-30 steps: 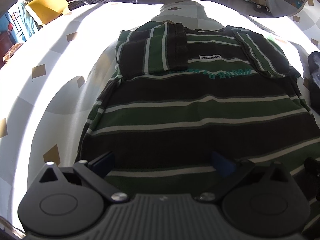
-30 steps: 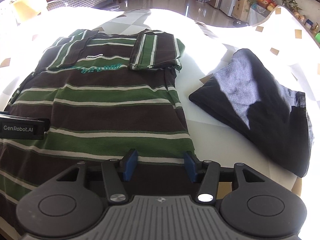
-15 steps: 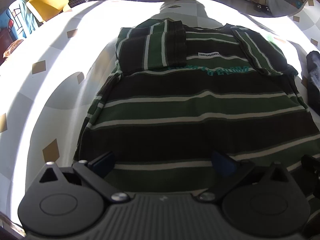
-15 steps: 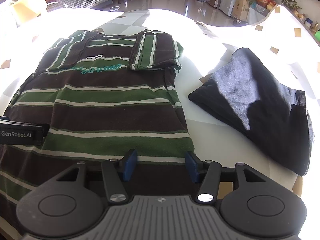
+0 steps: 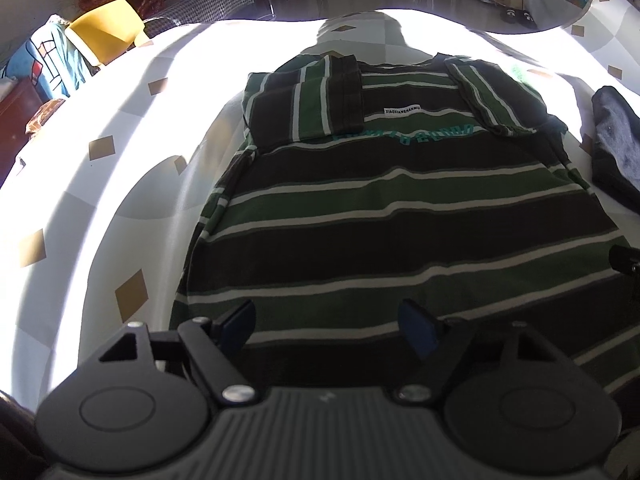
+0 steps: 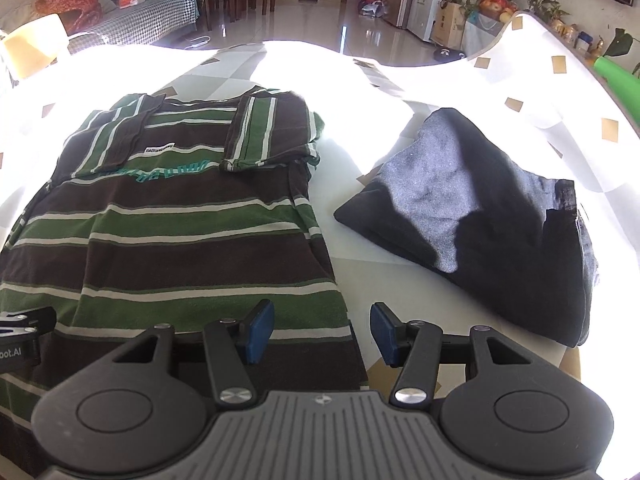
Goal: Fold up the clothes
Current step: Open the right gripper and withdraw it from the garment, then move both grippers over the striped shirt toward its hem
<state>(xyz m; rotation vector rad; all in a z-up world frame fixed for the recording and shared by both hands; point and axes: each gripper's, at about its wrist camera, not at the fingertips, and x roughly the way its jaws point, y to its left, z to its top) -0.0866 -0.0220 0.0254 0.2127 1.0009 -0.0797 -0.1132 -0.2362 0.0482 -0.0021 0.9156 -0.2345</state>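
A brown, green and white striped shirt (image 5: 400, 220) lies flat on the white table (image 5: 100, 200), both sleeves folded in over its chest. My left gripper (image 5: 326, 326) hovers over the near hem. Its jaws are closing, cloth lies under the gap, and the pads do not press on it. In the right wrist view the same shirt (image 6: 180, 240) fills the left half. My right gripper (image 6: 322, 334) straddles the shirt's near right corner, its blue pads apart and not pinching the cloth. The left gripper's body (image 6: 20, 340) shows at the left edge.
A folded dark blue garment (image 6: 480, 220) lies on the table to the right of the shirt, close to the right edge. A yellow chair (image 5: 108, 28) stands beyond the far left edge. A green tube (image 6: 616, 76) lies at the far right.
The left gripper's jaws have come noticeably closer together, and the left view has shifted a little over the shirt. The right gripper looks unchanged.
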